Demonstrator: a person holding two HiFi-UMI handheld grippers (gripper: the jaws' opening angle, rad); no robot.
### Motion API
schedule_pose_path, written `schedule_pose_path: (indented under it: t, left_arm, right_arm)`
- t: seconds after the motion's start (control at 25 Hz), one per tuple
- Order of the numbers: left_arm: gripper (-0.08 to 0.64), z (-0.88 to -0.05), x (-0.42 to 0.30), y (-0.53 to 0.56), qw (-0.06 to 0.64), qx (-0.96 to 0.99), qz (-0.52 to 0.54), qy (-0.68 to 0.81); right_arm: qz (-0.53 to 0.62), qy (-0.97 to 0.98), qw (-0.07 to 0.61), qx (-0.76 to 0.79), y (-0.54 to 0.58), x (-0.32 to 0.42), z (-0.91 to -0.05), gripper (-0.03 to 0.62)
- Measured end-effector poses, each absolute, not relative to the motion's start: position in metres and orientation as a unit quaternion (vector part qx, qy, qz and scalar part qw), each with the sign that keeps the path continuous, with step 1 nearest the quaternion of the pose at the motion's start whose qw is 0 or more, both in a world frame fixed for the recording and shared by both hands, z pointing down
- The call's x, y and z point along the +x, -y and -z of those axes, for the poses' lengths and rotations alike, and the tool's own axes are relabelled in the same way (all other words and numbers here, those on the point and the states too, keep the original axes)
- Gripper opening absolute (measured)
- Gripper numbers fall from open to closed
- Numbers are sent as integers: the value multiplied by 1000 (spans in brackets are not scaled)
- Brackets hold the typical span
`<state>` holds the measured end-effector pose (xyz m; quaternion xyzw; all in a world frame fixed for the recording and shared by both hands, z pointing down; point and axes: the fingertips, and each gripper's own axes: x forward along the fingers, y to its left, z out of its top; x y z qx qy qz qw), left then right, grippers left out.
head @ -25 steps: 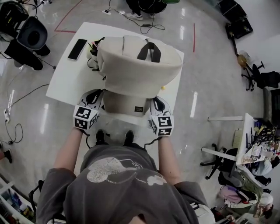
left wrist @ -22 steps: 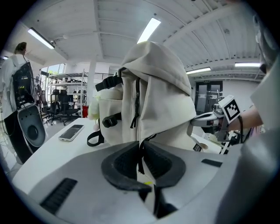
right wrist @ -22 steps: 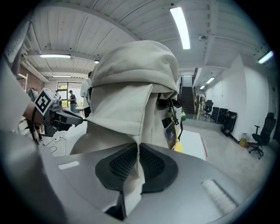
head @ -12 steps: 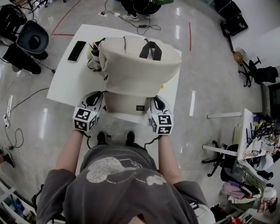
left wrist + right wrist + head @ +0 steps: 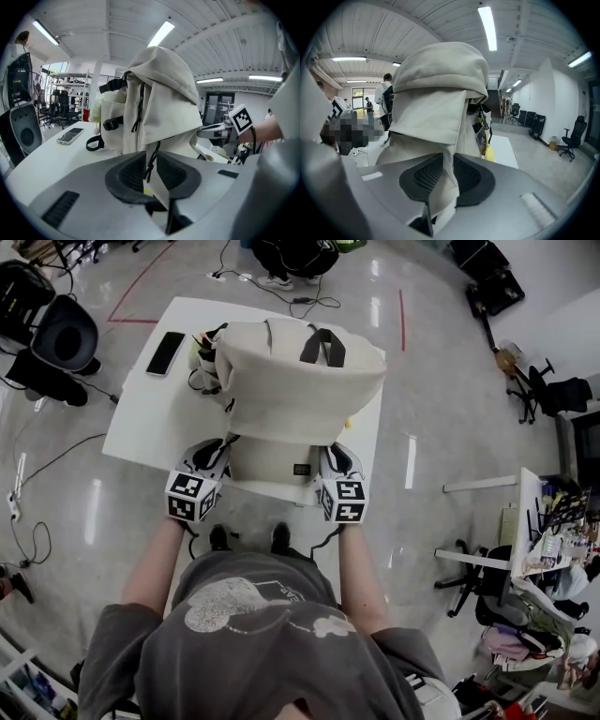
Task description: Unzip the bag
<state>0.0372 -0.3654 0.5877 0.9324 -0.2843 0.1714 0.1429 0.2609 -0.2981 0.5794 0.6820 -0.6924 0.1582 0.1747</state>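
Since a second ago both jaw pairs have loosened, and the grippers have barely shifted at the bag's near corners. One beige bag point(image 5: 300, 381) stands upright on one white table point(image 5: 150, 427); one phone point(image 5: 165, 352) lies far left.

There are two grippers:
- **left gripper** point(image 5: 216, 454): at the near-left corner, jaws opening, with a black zip cord point(image 5: 151, 161) and fabric between the pads.
- **right gripper** point(image 5: 336, 457): at the near-right corner, jaws opening around a fabric fold.

Both forearms point(image 5: 150, 563) reach straight forward.

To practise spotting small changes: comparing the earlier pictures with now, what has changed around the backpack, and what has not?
The left gripper and the right gripper are opening their jaws, loosening their hold on the cream backpack; its fabric is still between each pair. The backpack, the smartphone on the white table and both grippers' places at the bag's near corners stayed put.
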Motion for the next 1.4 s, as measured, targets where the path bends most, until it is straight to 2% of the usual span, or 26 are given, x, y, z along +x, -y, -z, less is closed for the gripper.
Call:
schedule_pose_path:
  t: [0.16, 0.4, 0.72, 0.92, 1.16, 1.4]
  left_arm:
    - [124, -590, 43, 357, 154, 933, -171, 278]
    - [121, -578, 36, 355, 174, 929, -143, 293]
    - [40, -547, 3, 362, 207, 926, -61, 308]
    - [6, -545, -18, 361, 223, 934, -43, 275]
    - [6, -571, -32, 360, 244, 935, -54, 253]
    - [6, -570, -47, 349, 257, 926, -42, 272]
  right_arm:
    - [-165, 693, 178, 679, 295, 257, -578, 144]
    - [-166, 675, 159, 701, 281, 256, -567, 149]
    - [-120, 644, 137, 743, 268, 235, -530, 79]
    - [-115, 620, 142, 763, 254, 203, -528, 0]
    - [-111, 614, 183, 760, 241, 167, -542, -2]
    - [-123, 603, 145, 775, 225, 169, -540, -2]
